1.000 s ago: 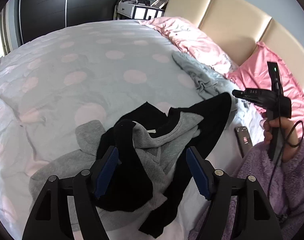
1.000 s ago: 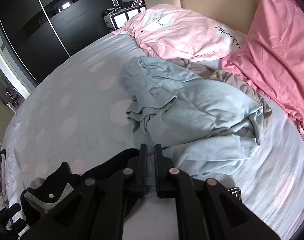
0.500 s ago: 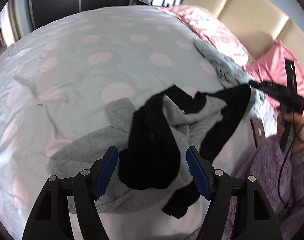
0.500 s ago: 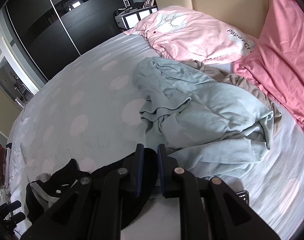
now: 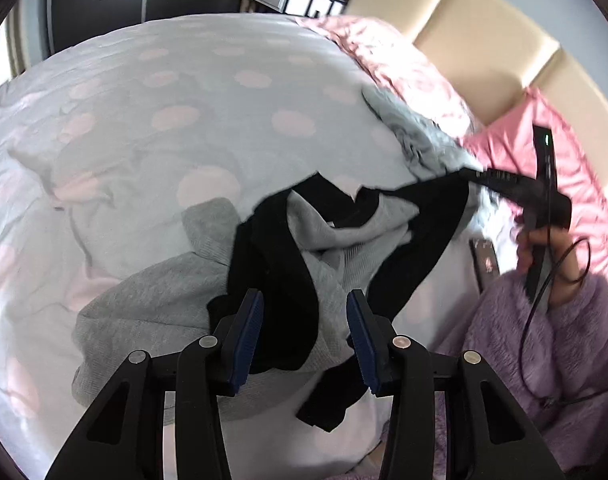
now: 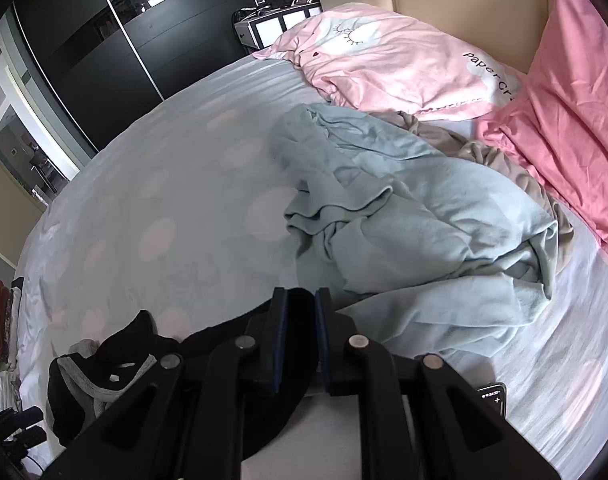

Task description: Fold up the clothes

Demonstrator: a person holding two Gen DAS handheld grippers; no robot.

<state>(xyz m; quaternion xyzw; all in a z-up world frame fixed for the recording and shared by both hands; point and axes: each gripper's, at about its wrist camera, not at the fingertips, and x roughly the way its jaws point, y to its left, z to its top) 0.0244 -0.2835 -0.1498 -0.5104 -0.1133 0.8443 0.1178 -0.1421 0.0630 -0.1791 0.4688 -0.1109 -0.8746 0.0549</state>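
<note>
A black garment lies tangled with a grey knit sweater on the dotted bed cover. My left gripper is open, its blue pads on either side of a black fold below it. My right gripper is shut on an end of the black garment and holds it lifted and stretched; it shows in the left wrist view at the right. The tangle also shows in the right wrist view at lower left.
A crumpled light blue garment over a beige one lies mid-bed. Pink pillows lean at the headboard. A phone lies on the cover near the right gripper. A dark wardrobe stands beyond the bed.
My left gripper has moved closer over the tangle and its jaws have narrowed. My right gripper has pulled the black garment's end up and to the right, stretching it.
</note>
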